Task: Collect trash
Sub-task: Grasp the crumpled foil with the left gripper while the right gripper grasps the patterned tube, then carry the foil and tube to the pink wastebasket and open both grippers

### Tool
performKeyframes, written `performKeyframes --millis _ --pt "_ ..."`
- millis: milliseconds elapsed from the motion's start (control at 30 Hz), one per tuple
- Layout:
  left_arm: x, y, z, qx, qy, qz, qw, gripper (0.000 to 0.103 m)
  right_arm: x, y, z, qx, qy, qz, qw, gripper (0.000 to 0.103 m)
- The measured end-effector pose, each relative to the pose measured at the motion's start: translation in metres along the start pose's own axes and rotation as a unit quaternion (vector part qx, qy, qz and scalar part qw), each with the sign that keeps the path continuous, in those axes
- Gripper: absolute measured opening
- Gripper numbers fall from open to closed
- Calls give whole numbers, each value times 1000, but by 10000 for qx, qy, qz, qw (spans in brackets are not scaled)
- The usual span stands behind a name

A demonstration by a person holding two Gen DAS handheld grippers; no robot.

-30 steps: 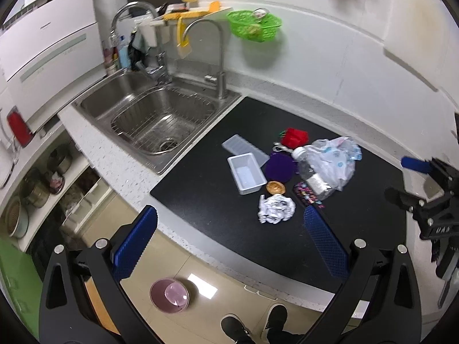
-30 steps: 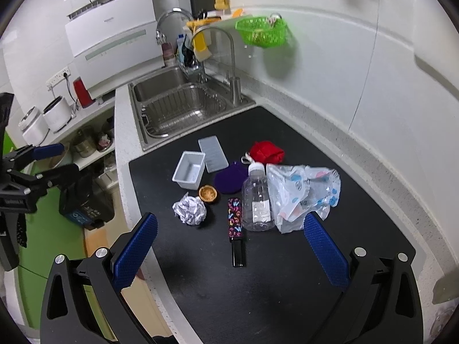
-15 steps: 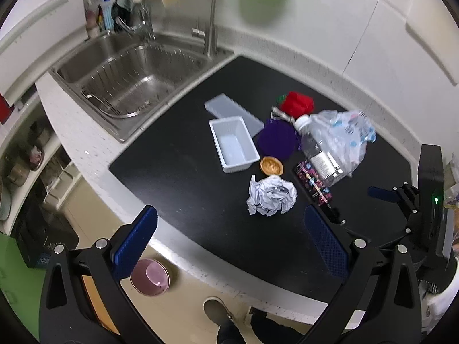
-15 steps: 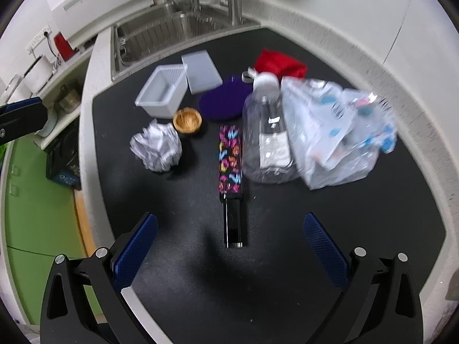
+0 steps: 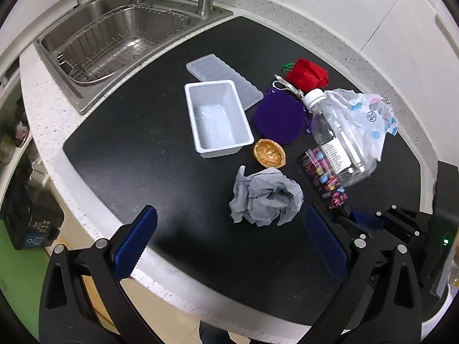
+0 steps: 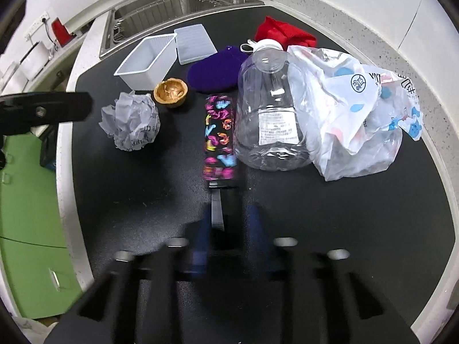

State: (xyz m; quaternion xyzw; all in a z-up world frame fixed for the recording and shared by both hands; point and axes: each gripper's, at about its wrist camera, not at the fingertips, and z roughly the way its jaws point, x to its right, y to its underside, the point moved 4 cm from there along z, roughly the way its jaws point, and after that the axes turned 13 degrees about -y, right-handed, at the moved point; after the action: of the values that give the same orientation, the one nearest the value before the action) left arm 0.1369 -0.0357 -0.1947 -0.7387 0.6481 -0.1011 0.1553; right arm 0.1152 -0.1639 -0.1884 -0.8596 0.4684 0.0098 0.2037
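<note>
Task progress: early. No trash item has left the desk [image 5: 120,154]; every item lies on its black surface, and no bin is identifiable in either view.

Right hand-held gripper [image 6: 229,229]: the jaws have just been closing and now stand nearly together around the plain black end of the patterned stick [image 6: 219,140], a slim object with a coloured sleeve. That end lies between the fingers. The fingers are motion-blurred, so firm pad contact cannot be confirmed; the stick is on the desk, not lifted.

Left hand-held gripper [image 5: 229,240]: jaws fully spread, nothing between them. It points down at the crumpled paper ball [image 5: 265,200], which lies near the front edge of the desk, just ahead of the fingertips.

Remaining items, all grouped toward the middle and right side of the desk:
- walnut shell half [image 5: 269,153], just behind the paper ball
- empty clear bottle [image 6: 268,109], lying on its side beside the stick
- plastic bag [image 6: 352,114], touching the bottle on its far side
- white tray [image 5: 216,120] and its ribbed lid [image 5: 223,78], toward the sink [image 5: 114,40]
- purple pouch [image 5: 278,117] and red cloth [image 5: 308,76], toward the rear edge

Judged step: the first pick-up is in hand; all removal is outstanding
</note>
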Motion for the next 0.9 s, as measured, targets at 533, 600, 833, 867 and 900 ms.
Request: performKeyframes --millis 533,600,833,867,900 --pt "30 0 41 -428 136 35 9990 64 14 3 -33 147 -109 -40 9998 16" --pt "32 1 42 -375 153 54 9992 61 16 3 -36 179 -112 -25 9998 16" --pt "31 5 36 -236 326 -26 9992 50 17 7 -54 373 -162 5 9992 16" --pt "30 6 34 -213 340 -46 9992 50 16 7 -55 396 -171 4 9991 16" --pt "29 8 31 -164 359 -69 9992 50 15 7 -59 437 -186 -8 9989 16"
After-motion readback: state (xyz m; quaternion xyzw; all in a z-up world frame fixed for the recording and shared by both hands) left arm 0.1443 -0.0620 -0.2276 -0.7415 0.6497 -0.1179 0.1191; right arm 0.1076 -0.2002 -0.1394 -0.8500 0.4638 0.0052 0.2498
